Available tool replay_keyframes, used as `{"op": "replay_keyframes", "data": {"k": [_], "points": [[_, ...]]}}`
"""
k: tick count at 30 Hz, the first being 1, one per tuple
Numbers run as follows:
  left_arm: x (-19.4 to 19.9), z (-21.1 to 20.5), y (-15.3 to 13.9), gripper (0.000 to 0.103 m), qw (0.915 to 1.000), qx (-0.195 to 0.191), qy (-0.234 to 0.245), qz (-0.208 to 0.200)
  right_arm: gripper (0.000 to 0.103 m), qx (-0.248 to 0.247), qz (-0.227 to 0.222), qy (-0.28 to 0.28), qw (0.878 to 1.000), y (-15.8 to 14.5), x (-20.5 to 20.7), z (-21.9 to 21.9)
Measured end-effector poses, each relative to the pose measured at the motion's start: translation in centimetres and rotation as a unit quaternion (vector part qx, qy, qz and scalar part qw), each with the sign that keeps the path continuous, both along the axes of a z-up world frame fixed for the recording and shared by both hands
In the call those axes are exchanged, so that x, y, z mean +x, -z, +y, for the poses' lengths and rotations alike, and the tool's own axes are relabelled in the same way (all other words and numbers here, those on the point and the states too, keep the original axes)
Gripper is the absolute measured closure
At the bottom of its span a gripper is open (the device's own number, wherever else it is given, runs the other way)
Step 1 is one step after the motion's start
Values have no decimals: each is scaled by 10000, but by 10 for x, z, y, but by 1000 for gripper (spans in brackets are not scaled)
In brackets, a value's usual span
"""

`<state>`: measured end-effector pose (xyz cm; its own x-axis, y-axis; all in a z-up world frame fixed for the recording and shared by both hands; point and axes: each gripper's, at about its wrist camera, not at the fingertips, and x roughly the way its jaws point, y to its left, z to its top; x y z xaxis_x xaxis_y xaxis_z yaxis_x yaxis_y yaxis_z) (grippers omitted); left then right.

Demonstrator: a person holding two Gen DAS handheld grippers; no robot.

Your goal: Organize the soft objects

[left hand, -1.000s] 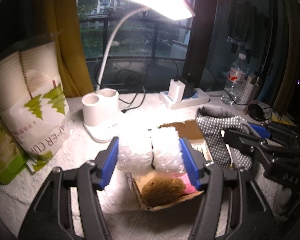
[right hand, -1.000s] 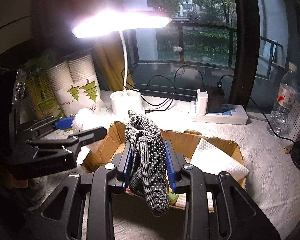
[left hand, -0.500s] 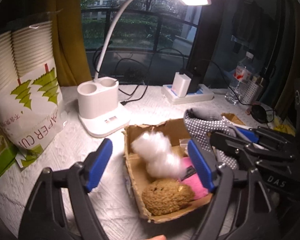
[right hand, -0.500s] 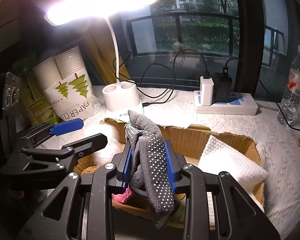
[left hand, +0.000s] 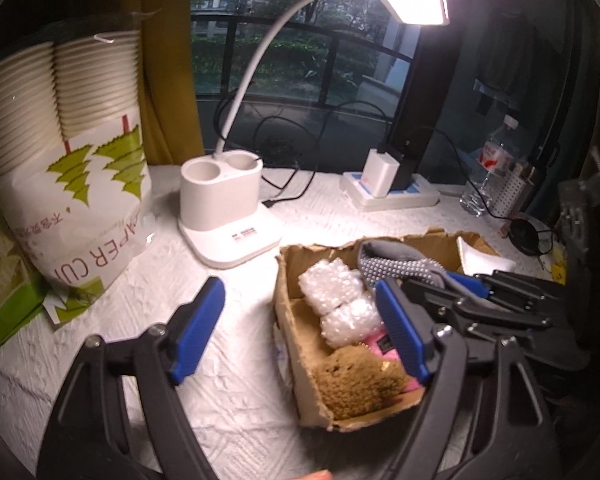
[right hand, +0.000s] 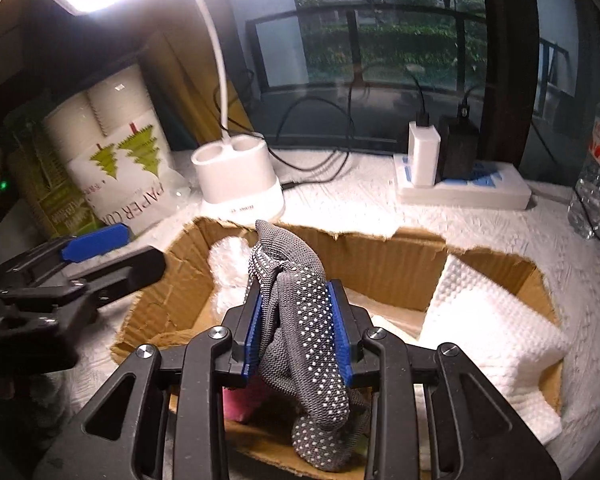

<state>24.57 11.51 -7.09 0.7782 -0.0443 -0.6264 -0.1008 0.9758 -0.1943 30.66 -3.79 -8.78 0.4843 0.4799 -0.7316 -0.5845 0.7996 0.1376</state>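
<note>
Left tool (left hand: 300,328) spread wide, its blue pads (left hand: 198,330) holding nothing; the jaws have just been opening, and nothing sits between them but bare desk (left hand: 236,360) and the near left wall of the cardboard box (left hand: 296,344). The folded bubble wrap (left hand: 342,300) lies loose inside the box, toward its back left corner, touching neither pad. Just in front of it a brown sponge (left hand: 360,380) rests against the front wall, with something pink (left hand: 384,342) beside it, partly hidden by the right pad. Right tool (right hand: 296,328) pinching a grey dotted glove (right hand: 300,320) between its pads; the glove stands up above the jaws and hangs limp below them, over the inside of the box. Seen from the right wrist, a white padded sheet (right hand: 488,328) fills the right-hand compartment of the box, behind a cardboard divider (right hand: 392,276). Behind the box on the desk: a white desk lamp (left hand: 224,208), lit; a bag of paper cups (left hand: 68,168) on the left; a power strip (right hand: 464,188) with chargers plugged in; a water bottle (left hand: 492,168) far right.
</note>
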Motion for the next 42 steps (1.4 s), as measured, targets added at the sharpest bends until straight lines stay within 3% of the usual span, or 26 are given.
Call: {"op": "replay_keyframes", "data": {"k": [6,10,42], "points": [[-5,1,2,24,10000,-15,-23,26,68,-226,-68,-70,9997,4,-5,8],[-9,0,0,24,10000,3,-37,26,49,-176,-183,-21,9997,-4,-9,7],[-62,-36,-28,24,9994,106,138,-295,48,14,-664,390,9970,-50,-64,-44]]}}
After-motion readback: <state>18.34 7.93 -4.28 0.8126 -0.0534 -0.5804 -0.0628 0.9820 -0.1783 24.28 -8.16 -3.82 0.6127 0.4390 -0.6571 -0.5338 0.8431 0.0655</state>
